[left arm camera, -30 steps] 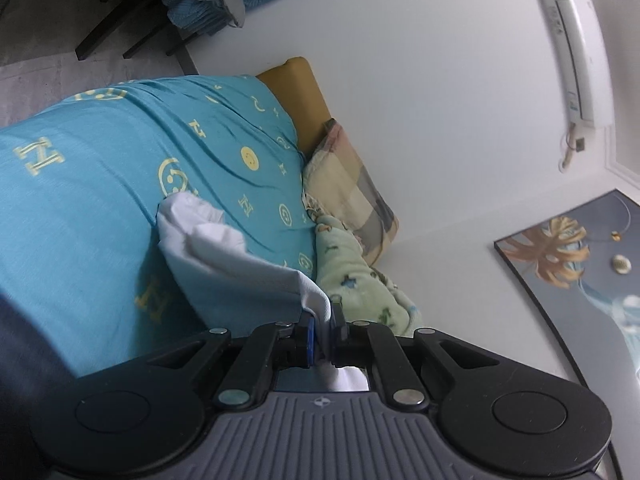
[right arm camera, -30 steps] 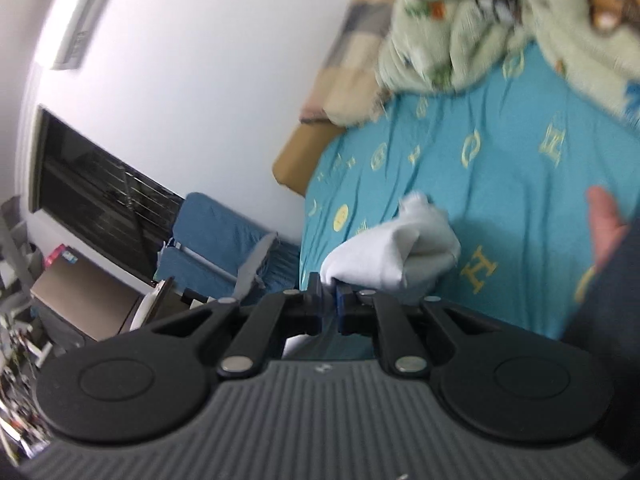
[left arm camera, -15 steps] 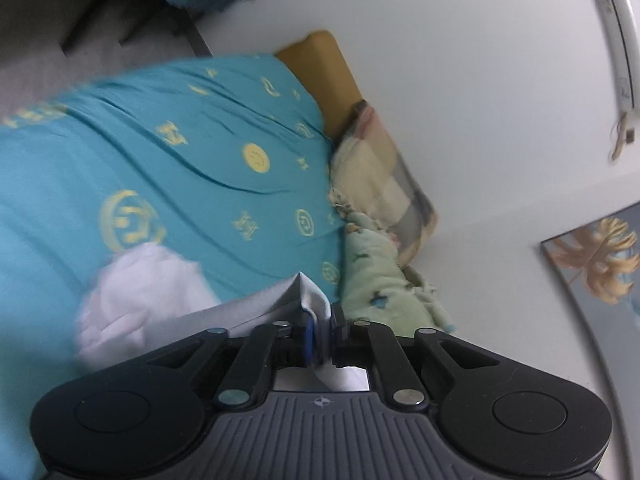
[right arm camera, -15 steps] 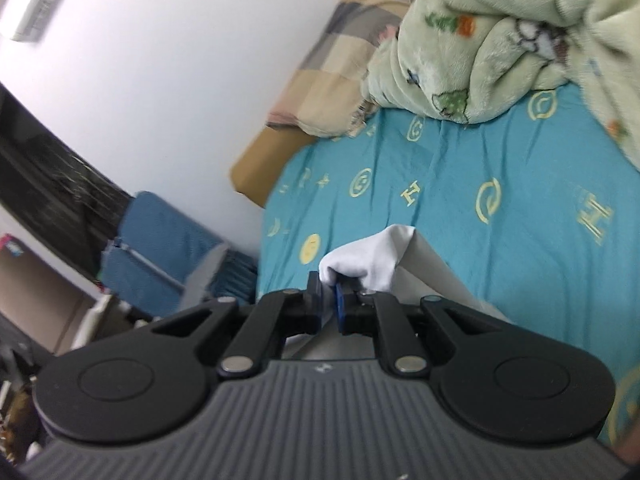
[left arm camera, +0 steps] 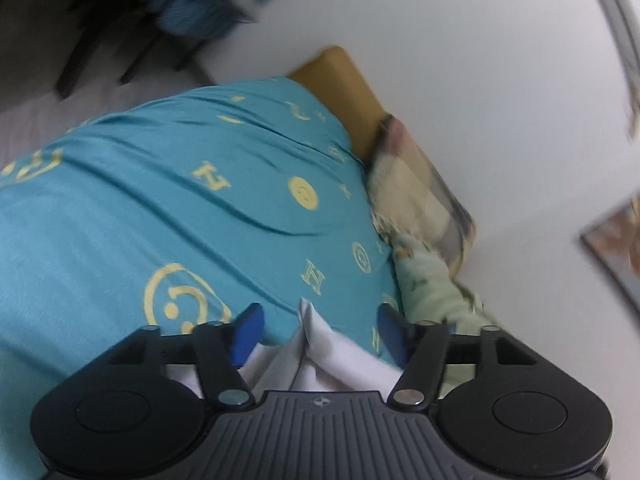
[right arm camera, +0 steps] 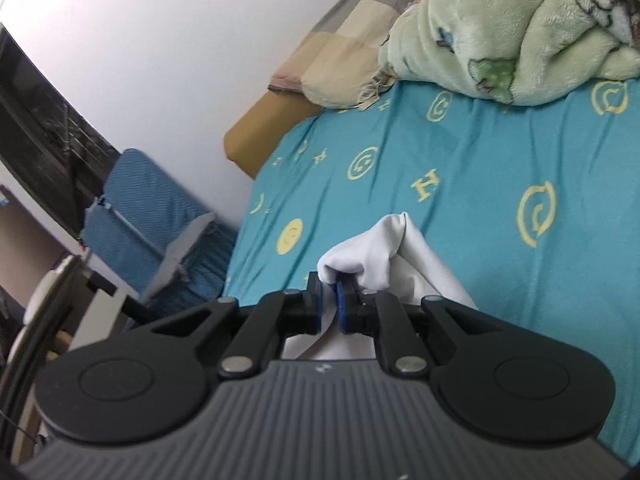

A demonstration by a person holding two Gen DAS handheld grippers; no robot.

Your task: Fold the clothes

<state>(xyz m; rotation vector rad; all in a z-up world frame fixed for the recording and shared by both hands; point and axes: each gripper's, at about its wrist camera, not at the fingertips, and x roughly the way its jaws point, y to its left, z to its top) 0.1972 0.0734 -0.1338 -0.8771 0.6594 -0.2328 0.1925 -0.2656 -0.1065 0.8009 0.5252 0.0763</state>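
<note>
Lying on the teal bedsheet (right arm camera: 500, 152), well short of the green fleece blanket (right arm camera: 500, 28) bunched at the head end, with one peaked corner of the white garment (right arm camera: 372, 252) rising just beyond the right gripper (right arm camera: 329, 304). Pinching a gathered wad of that white cloth between the blue pads (right arm camera: 342, 300), jaws drawn in to a narrow gap with fabric filling it. Spreading wide at the left gripper (left arm camera: 316, 334), blue pads (left arm camera: 248, 330) standing well apart and closing on nothing, though a ridge of the white garment (left arm camera: 320, 344) is lying loose between and below them. Looking thin, light and limp: draping in soft folds, sagging wherever unsupported, giving no stiffness to push against, and probably sliding easily over the smooth sheet. Suggesting a hold at an edge or corner rather than mid-panel, since a pinch in the middle only bunches more layers together. Being blurred in the left view, so possibly a hem or a sleeve edge at that ridge, not settled. Fitting either a garment being laid out flat away from the fleece blanket or one partway through a fold. Needing little grip force, only enough to keep the cloth from slipping out.
</note>
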